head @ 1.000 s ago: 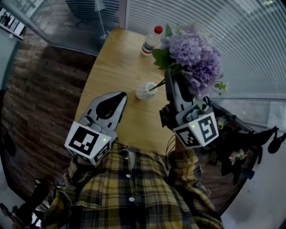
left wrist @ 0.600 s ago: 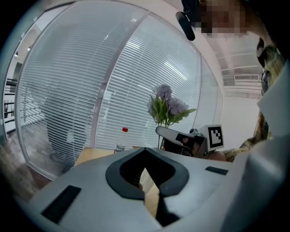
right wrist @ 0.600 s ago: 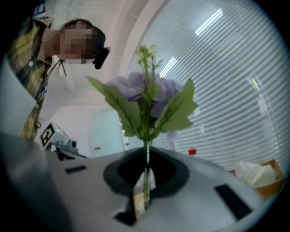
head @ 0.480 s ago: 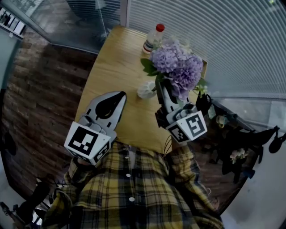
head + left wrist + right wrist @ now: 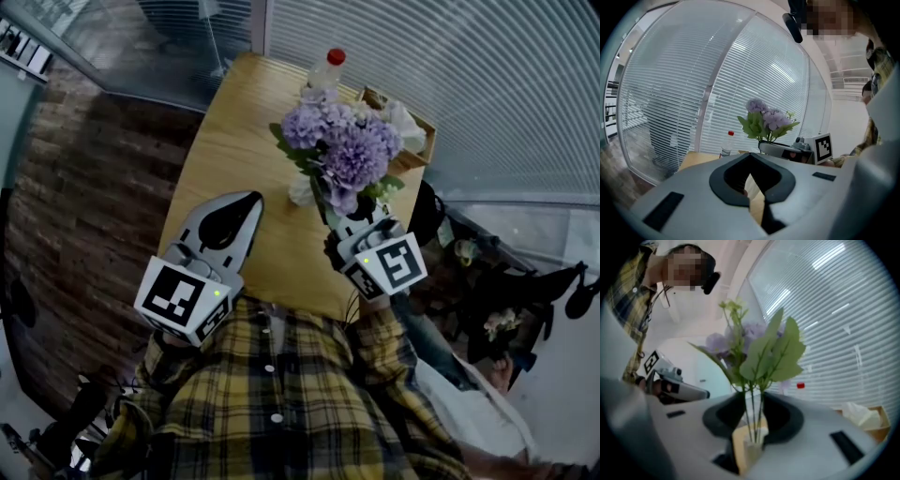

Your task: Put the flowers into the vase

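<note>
A bunch of purple flowers (image 5: 342,145) with green leaves stands over the small white vase (image 5: 300,190) on the wooden table (image 5: 230,141). In the right gripper view its thin stems (image 5: 753,413) run down between my jaws into the vase (image 5: 751,451). My right gripper (image 5: 324,202) is opening; the stems stand in the gap and the pads do not press them. My left gripper (image 5: 251,199) rests shut and empty to the left of the vase, pointing at it. The left gripper view shows the flowers (image 5: 766,122) beyond its tips (image 5: 750,154).
A plastic bottle with a red cap (image 5: 326,70) stands at the table's far end. A wooden box with white tissue (image 5: 403,127) sits at the far right corner. Window blinds run behind the table, and dark clutter lies off its right edge.
My right gripper came down and left with the bouquet, bringing the stems into the vase, and its jaws have parted. The left gripper stayed still.
</note>
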